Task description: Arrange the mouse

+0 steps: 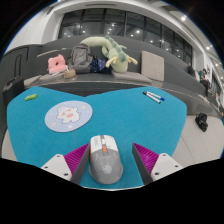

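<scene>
A grey and white mouse (105,160) with an orange stripe lies on a teal desk mat (120,115), near the mat's front edge. My gripper (111,160) is open, with the mouse between its two fingers. The left pink pad (76,158) is close to the mouse's side. The right pink pad (146,157) stands apart from the mouse with a clear gap. The mouse rests on the mat on its own.
A round white coaster (68,115) lies on the mat ahead and to the left. A pen (152,97) lies at the mat's far right, and a small green item (31,97) at its far left. Plush toys (112,50) and a pink object (58,63) sit beyond the mat.
</scene>
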{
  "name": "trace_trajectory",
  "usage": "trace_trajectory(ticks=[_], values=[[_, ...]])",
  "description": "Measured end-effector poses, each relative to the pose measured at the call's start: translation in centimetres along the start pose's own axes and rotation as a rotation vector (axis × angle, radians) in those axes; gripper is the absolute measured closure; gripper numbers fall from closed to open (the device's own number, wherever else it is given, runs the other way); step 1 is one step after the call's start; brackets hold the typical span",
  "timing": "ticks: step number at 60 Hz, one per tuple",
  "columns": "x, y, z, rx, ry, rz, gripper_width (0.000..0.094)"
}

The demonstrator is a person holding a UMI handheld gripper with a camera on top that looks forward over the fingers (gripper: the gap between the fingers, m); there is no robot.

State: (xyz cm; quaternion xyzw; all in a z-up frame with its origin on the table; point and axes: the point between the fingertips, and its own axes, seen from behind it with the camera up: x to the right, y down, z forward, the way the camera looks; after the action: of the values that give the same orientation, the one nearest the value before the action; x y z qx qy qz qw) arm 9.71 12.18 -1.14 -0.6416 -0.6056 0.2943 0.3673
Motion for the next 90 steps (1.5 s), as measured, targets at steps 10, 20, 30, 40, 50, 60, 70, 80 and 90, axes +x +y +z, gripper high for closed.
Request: trace_trajectory(ticks=[10, 20, 30, 40, 50, 60, 70, 80, 90], values=[[1.0, -0.7, 2.2, -0.037, 0.017, 0.032, 0.0084], [0.3, 0.4, 1.9, -0.08, 0.014, 0.046, 0.0491], [0.0, -0.9, 1.6, -0.087, -0.018, 0.101, 0.0538], [-1.7, -10.9, 1.8, 0.048, -0.055, 0.125, 0.0536], [-8.1, -18.8, 4.5, 0.113, -0.124, 0.066, 0.0537], [-14.4, -18.3, 8.6, 0.055, -0.187, 0.049, 0.0534], [-15.9, -13.2, 12.8, -0.066, -0.161, -0.014, 0.0532], [-16.5, -9.5, 13.7, -0.138, -0.164, -0.085, 0.0387], [-16.1, -10.9, 11.6, -0.089, -0.168, -0.106, 0.0089]])
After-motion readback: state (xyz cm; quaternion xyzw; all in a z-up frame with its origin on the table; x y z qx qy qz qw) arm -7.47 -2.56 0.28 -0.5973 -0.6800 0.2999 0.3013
